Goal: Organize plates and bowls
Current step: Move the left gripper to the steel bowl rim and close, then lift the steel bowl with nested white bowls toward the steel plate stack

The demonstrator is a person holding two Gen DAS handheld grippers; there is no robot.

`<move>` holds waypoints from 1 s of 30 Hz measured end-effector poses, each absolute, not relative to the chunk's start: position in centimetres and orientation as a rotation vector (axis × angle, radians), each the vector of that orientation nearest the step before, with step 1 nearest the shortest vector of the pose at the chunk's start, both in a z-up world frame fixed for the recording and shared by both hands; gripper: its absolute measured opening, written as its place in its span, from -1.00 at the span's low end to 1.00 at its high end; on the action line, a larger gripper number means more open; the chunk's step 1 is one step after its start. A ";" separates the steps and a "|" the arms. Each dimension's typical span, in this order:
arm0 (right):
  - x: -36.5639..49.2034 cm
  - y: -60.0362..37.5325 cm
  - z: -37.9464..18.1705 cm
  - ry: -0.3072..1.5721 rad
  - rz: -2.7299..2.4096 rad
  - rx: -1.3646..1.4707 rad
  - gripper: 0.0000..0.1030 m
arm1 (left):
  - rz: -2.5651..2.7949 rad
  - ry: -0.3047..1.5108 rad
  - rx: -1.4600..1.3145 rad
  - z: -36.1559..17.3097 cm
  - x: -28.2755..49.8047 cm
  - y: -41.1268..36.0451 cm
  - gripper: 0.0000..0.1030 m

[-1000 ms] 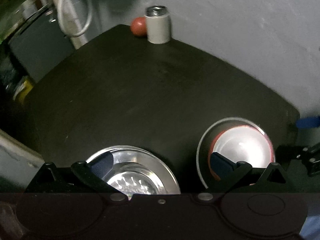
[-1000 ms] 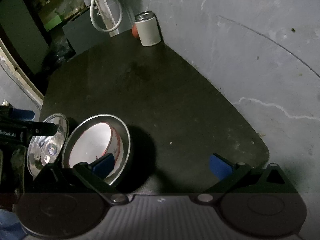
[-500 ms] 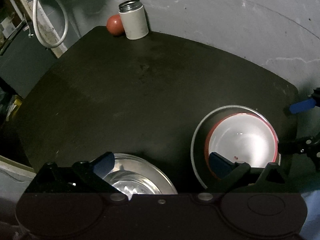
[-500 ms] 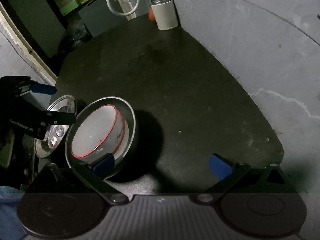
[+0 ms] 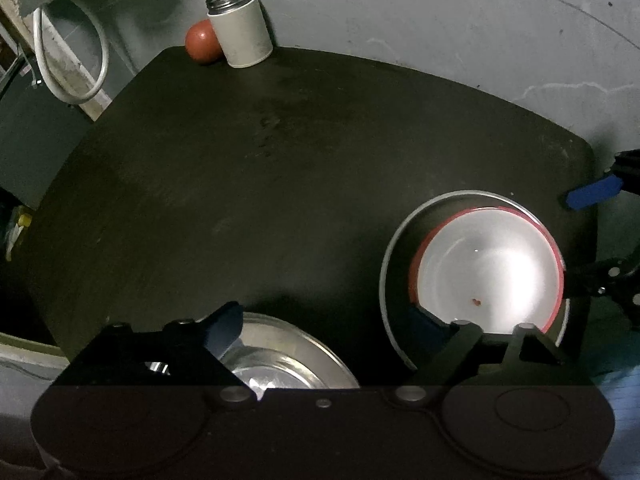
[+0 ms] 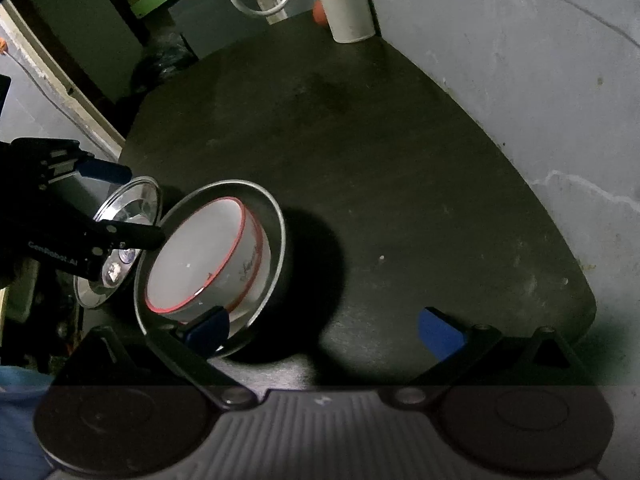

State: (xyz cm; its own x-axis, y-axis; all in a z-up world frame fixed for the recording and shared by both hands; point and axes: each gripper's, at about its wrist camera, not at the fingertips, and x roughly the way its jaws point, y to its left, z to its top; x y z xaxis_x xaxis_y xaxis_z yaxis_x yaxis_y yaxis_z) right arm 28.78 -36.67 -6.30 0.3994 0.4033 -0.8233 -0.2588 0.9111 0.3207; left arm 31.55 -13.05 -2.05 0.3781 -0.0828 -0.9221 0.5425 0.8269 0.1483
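Everything here hangs off the white bowl (image 5: 488, 272) with the red rim, so I'll use that as the landmark. It sits inside a wider steel plate (image 5: 394, 248) near the front edge of the dark bench (image 5: 280, 152), toward its right corner as the left wrist view shows it. Just left of that plate is a second steel plate (image 5: 288, 352) with what looks like a small steel bowl nested in it; their rims are very close, and I can't tell if they touch.

Your left gripper (image 5: 324, 328) has its jaws spread wide, holding nothing. It straddles the gap: one finger over the steel plate, the other over the near rim of the white bowl. Your right gripper (image 6: 328, 328) is also wide open and empty, with its left finger just over the near rim of the plate under the white bowl and its right finger out over bare bench.

So the bowl lies forward and to the left of your right jaws, forward and to the right of your left ones. Honestly both are close, but I'd say the right hand has the cleaner line on that rim. A bowl has no long axis, so just pinch the wall wherever you reach it.

Far behind the bowl, a white tin (image 5: 240, 32) and a red ball (image 5: 202, 42) sit at the back edge, well clear.
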 end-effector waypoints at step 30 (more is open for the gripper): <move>29.9 -37.9 -4.9 1.083 0.358 0.058 0.34 | -0.400 1.175 -0.015 -4.0 29.9 -14.2 -0.84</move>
